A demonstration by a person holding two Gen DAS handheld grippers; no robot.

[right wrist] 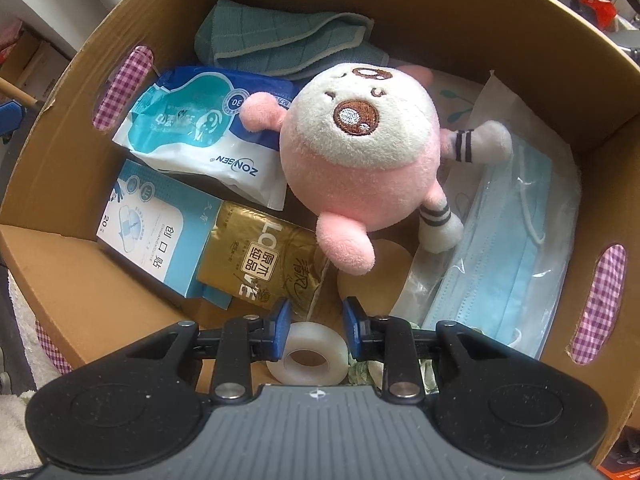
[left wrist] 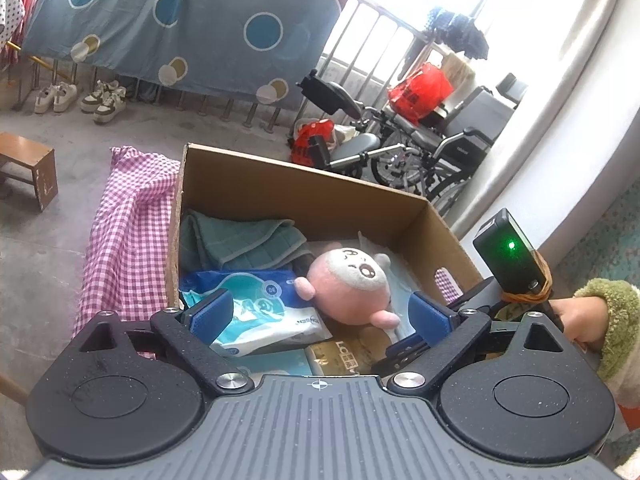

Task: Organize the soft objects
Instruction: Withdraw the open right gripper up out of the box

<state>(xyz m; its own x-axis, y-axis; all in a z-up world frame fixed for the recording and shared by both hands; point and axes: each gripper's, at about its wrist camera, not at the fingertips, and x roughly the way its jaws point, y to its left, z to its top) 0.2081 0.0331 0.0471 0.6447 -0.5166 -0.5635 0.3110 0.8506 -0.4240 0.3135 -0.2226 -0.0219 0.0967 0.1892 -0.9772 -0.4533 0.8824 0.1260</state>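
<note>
A cardboard box (left wrist: 320,188) holds a pink and white plush toy (left wrist: 352,280), a folded teal towel (left wrist: 240,240) and a blue and white wipes pack (left wrist: 256,312). My left gripper (left wrist: 320,316) is open and empty above the box's near edge. In the right wrist view the plush toy (right wrist: 360,160) lies in the middle of the box (right wrist: 80,288), with the towel (right wrist: 280,40), wipes pack (right wrist: 192,128), blue face masks (right wrist: 512,248), a gold tissue pack (right wrist: 264,260) and a plaster box (right wrist: 156,232) around it. My right gripper (right wrist: 316,320) is shut on a roll of white tape (right wrist: 308,356).
The box stands on pink checked cloth (left wrist: 128,240). The right gripper's tracker (left wrist: 512,256) and the holding hand (left wrist: 580,316) are at the box's right side. A wooden stool (left wrist: 28,164), shoes (left wrist: 80,98), a hanging blue sheet (left wrist: 180,28) and wheelchairs (left wrist: 400,148) stand beyond.
</note>
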